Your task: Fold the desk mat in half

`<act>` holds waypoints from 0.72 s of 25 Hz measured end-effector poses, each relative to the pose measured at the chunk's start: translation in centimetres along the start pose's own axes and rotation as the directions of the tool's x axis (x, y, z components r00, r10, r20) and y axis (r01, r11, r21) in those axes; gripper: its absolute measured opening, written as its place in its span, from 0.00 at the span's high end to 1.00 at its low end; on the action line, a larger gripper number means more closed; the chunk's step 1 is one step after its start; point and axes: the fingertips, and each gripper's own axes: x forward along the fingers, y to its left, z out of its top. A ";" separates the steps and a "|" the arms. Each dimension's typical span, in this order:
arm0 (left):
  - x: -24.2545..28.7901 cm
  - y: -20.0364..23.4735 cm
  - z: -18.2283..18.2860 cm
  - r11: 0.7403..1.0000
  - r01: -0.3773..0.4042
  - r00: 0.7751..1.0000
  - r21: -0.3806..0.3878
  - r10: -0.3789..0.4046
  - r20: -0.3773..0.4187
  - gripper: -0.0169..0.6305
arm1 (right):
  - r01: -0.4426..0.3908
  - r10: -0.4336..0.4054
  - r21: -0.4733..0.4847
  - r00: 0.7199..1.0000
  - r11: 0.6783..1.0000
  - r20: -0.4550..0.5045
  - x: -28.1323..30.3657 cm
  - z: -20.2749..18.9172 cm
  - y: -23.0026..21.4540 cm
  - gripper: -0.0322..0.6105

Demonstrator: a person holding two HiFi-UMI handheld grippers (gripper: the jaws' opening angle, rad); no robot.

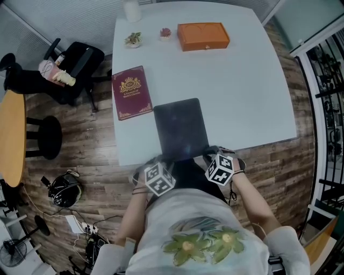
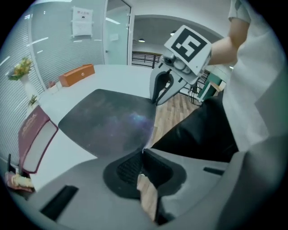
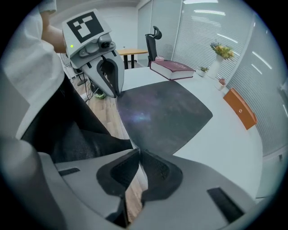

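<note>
While a person stands against the near edge of the white table, the left gripper has its jaws pressed together on the near left corner of the desk mat. The thin dark sheet is caught between the ribbed pads. The right gripper is likewise clamped narrow on the mat's near right corner, its pads meeting on the edge. Both grippers point steeply down at the table's front edge, close together, with the person's dark trousers and the wood floor just below them.

From that edge the mat runs flat and unfolded toward the table's middle, a dark rectangle with a faint bluish sheen. Just left of its far end lies a maroon book with a gold emblem, apart from the mat.

Farther back, near the far edge, stand two small potted plants side by side, with an orange box to their right. A white vase stands behind the plants at the table's far edge. Off the table to the left is a black office chair.
</note>
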 end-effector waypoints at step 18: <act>-8.6 7.7 6.4 0.978 -0.060 0.960 -0.201 0.112 0.258 0.95 | 0.089 -0.137 0.223 0.968 0.971 0.209 -7.6 6.1 -8.0 0.91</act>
